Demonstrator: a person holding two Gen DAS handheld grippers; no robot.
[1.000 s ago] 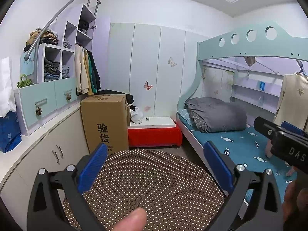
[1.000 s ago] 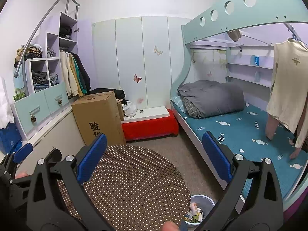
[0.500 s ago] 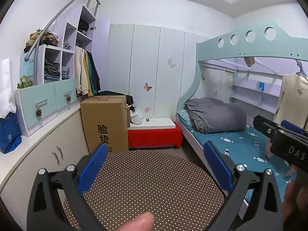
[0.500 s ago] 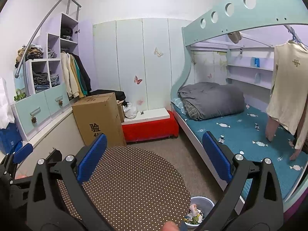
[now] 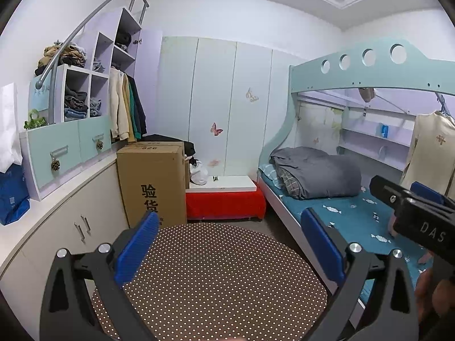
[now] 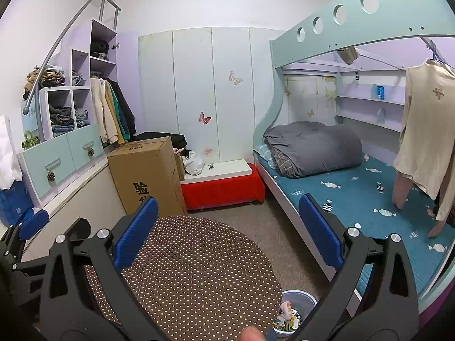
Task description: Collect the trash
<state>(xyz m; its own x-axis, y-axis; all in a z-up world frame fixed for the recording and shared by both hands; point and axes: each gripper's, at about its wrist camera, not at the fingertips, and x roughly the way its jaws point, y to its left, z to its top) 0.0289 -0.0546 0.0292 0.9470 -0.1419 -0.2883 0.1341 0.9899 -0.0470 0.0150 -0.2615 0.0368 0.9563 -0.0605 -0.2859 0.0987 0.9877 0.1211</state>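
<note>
Trash fills the small bin [image 6: 295, 312] on the floor, tucked under the near right edge of my round dotted table [image 6: 193, 278], beside the bed [image 6: 355, 193]. My left gripper [image 5: 227, 253] and right gripper [image 6: 224, 233] both hover above the tabletop, fingers spread wide, holding nothing. Farther off I note a cardboard box [image 5: 152, 184] and red bench [image 5: 224, 201] against the wardrobe [image 5: 227, 108].
</note>
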